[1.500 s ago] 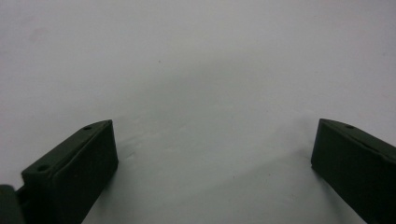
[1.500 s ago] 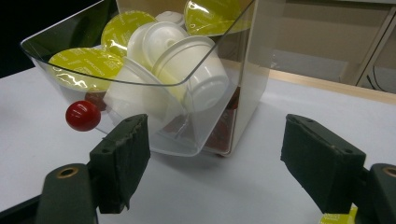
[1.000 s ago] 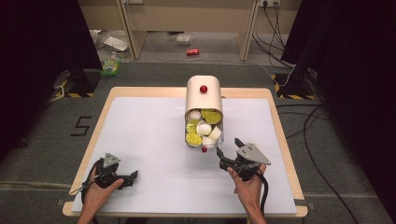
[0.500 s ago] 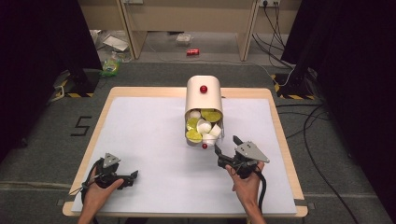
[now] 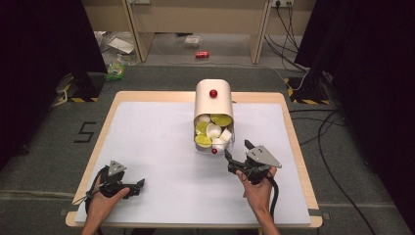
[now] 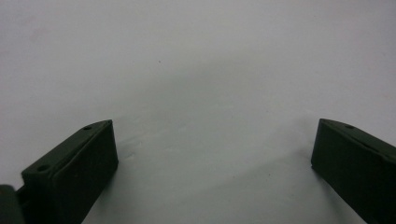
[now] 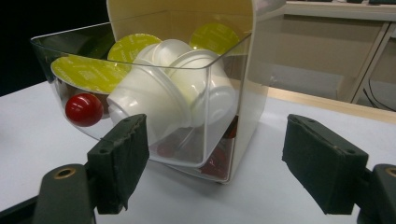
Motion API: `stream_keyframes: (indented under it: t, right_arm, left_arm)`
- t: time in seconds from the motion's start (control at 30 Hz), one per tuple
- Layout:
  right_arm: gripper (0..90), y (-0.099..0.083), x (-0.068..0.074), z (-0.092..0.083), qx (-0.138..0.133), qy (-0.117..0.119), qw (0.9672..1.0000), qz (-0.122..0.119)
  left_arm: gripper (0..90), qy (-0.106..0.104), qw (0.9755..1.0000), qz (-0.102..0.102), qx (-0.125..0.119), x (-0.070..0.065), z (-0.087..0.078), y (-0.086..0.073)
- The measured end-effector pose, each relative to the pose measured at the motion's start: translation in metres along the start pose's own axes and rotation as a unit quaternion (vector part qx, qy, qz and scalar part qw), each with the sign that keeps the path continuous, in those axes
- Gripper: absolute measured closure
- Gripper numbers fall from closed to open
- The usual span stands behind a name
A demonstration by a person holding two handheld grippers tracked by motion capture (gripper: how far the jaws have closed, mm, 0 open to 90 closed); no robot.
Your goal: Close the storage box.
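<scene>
A cream box (image 5: 213, 100) with a red knob (image 5: 213, 93) on top stands at the table's middle back. Its clear drawer (image 5: 214, 134) is pulled out toward me and holds several white and lime-lidded capsules (image 7: 154, 88). A red knob (image 7: 84, 109) sits on the drawer's front. My right gripper (image 5: 237, 149) rests just right of and in front of the drawer. It is open, its jaws have just been opening, and nothing lies between them (image 7: 215, 126). My left gripper (image 5: 139, 186) lies open on the white table surface at the front left, with bare surface between its jaws (image 6: 212, 126).
The white mat (image 5: 156, 147) covers a wood-edged table (image 5: 293, 142). Cables (image 5: 333, 127) run over the floor at the right. A red can (image 5: 201, 54) and some litter lie on the floor beyond the table.
The right gripper's jaws have spread wider in front of the drawer. Both hands have stayed where they were.
</scene>
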State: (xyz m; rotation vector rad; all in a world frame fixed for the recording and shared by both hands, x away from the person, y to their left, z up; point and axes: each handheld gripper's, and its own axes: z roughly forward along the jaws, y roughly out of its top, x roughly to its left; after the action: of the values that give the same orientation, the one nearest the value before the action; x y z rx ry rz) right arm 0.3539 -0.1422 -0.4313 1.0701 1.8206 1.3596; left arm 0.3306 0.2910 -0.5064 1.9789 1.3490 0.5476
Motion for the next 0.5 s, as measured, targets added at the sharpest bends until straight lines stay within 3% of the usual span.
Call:
stream_keyframes:
  t: [0.5]
  right_arm:
    - [22.1,0.0032,-0.0036,0.0078,0.002,-0.005,1.0000,-0.003]
  left_arm:
    - [0.0,0.000,1.0000,0.000,0.000,0.0000,0.0000,0.0000]
